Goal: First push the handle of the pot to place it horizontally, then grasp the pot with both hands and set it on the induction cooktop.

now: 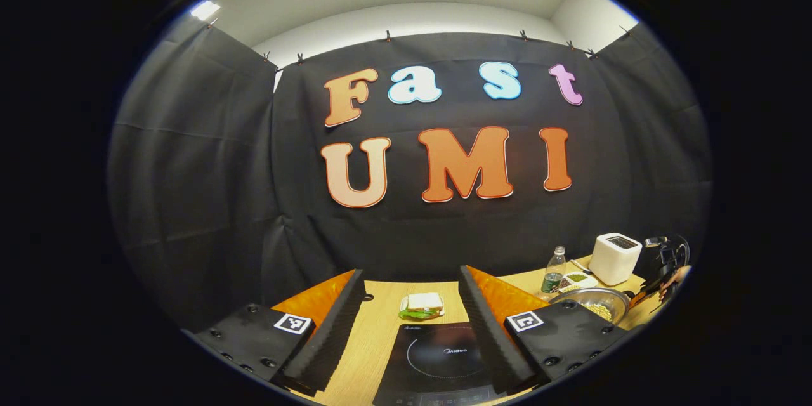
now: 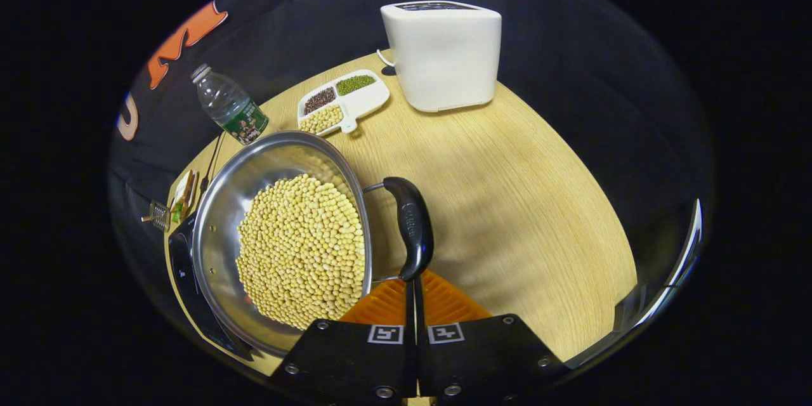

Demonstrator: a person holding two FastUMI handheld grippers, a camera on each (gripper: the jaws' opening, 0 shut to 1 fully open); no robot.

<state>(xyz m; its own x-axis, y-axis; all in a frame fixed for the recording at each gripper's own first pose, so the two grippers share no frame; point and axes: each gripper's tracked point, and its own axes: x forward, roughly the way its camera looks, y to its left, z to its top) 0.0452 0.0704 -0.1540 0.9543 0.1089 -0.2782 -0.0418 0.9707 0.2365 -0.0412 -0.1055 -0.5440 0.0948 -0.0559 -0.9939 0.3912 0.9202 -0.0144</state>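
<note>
The induction cooktop [image 1: 438, 361] at the worktop's near edge bears the brand word "Midea" inside its ring; the bottle's [image 2: 229, 104] label is too small to read

The pot [image 2: 219, 216] looks like polished metal, its inner wall shiny and mirror-like, and it carries a heap of matt, pebbly soybeans [image 2: 304, 254]. Its handle [image 2: 412, 228] appears to be smooth, glossy plastic on thin wire brackets. The counter [image 2: 507, 171] shows a pale wood grain with a soft satin sheen. The induction cooktop [image 1: 438, 355] has a smooth, glassy top. The toaster [image 2: 444, 54] looks like matt plastic, the bottle [image 2: 228, 104] clear plastic with a paper-like label, and the divided dish [image 2: 365, 101] glossy and smooth. The booth wall [image 1: 190, 171] is matt cloth with creases.
</note>
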